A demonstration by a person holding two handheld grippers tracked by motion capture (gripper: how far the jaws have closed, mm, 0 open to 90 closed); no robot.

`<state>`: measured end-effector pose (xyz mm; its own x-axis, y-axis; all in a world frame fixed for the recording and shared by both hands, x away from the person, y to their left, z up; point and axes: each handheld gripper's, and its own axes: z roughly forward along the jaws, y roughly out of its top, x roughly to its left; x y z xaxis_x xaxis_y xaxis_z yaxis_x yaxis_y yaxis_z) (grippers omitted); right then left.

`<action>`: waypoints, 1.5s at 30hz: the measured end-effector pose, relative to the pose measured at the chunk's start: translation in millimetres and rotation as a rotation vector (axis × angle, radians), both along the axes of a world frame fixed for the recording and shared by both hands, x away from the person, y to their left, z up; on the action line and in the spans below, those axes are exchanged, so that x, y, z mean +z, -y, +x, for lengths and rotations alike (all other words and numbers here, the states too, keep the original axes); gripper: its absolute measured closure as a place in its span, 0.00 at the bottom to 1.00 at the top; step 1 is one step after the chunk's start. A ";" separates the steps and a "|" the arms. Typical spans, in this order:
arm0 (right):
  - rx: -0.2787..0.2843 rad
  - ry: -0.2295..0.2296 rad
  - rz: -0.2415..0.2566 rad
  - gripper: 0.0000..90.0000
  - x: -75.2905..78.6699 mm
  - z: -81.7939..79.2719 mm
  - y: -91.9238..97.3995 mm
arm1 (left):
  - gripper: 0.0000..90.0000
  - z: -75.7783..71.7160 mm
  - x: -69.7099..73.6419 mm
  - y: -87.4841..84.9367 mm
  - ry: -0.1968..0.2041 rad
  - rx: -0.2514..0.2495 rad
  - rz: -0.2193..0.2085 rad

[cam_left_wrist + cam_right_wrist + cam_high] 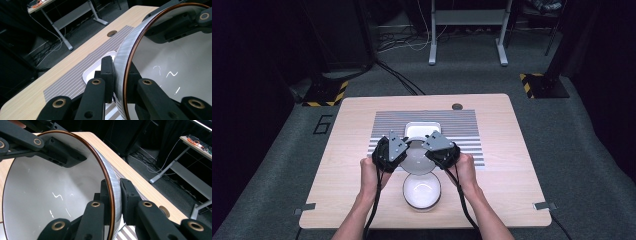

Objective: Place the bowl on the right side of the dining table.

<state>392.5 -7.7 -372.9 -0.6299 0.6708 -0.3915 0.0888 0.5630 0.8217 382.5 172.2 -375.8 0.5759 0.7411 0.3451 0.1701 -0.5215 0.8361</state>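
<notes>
Bare table lies outward of each gripper. Left gripper and right gripper each pinch the bowl's rim (opposite sides), bowl between them.

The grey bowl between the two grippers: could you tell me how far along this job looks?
Done: the left gripper and right gripper are each shut on opposite sides of the grey bowl's rim. In hand: the bowl is held between them above the striped mat, between the white square dish and the white round bowl. Left: setting it down; where cannot be told.
</notes>
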 end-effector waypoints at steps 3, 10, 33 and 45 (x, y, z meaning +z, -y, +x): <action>-0.002 -0.002 0.000 0.91 0.2 1.8 -0.2 | 0.91 3.0 0.0 0.2 -0.002 0.000 -0.003; -0.008 -0.005 0.007 0.91 -0.4 9.1 0.4 | 0.91 10.8 0.0 1.2 -0.006 0.006 -0.003; -0.023 -0.029 0.009 0.91 -9.0 38.0 -2.0 | 0.91 41.1 -7.3 1.2 -0.035 0.014 -0.002; -0.038 -0.038 0.008 0.90 -15.4 52.2 -2.7 | 0.91 57.2 -14.4 1.4 -0.044 0.012 -0.009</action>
<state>444.7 -5.0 -388.2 -0.6183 0.6975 -0.3622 0.1408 0.5518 0.8220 439.7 170.8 -390.2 0.5817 0.7507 0.3132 0.2126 -0.5120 0.8323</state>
